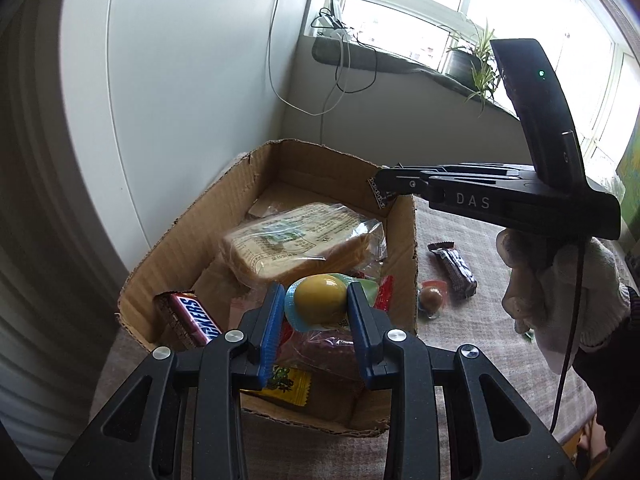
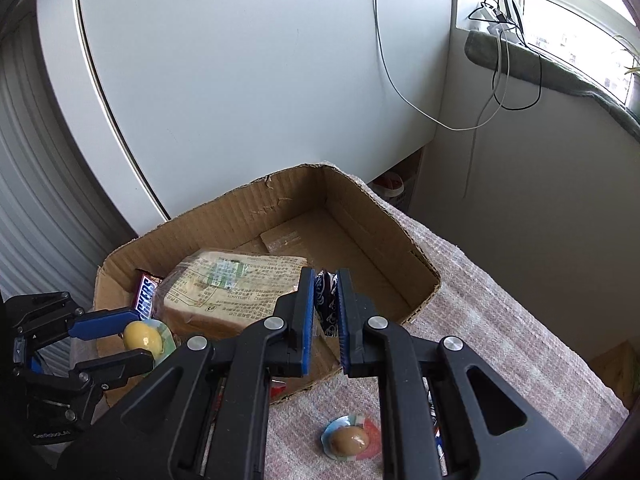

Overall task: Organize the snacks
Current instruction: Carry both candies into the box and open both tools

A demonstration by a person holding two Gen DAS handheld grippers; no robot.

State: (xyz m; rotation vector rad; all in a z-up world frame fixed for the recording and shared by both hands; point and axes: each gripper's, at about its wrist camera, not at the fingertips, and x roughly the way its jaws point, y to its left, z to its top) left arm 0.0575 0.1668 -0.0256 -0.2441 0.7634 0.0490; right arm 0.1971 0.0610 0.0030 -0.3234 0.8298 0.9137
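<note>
An open cardboard box (image 1: pixel 180 236) (image 2: pixel 360 204) holds a bagged bread loaf (image 1: pixel 296 240) (image 2: pixel 224 292), a Snickers bar (image 1: pixel 196 318) (image 2: pixel 146 296) and other wrapped snacks. My left gripper (image 1: pixel 316 304) (image 2: pixel 138 340) is shut on a yellow jelly cup (image 1: pixel 320 298) (image 2: pixel 142 336) and holds it over the box's near part. My right gripper (image 2: pixel 325 300) (image 1: pixel 380 194) is shut on a small blue-and-white wrapped snack (image 2: pixel 326 300) above the box's right side. A brown jelly cup (image 1: pixel 431 299) (image 2: pixel 350 440) and a dark chocolate bar (image 1: pixel 456 268) lie on the cloth right of the box.
The box stands on a table with a pinkish-grey cloth (image 2: pixel 500 320), against a white appliance (image 2: pixel 240 80). Cables (image 2: pixel 404 92) hang down the wall behind. A window sill with a potted plant (image 1: pixel 468 60) lies at the back right.
</note>
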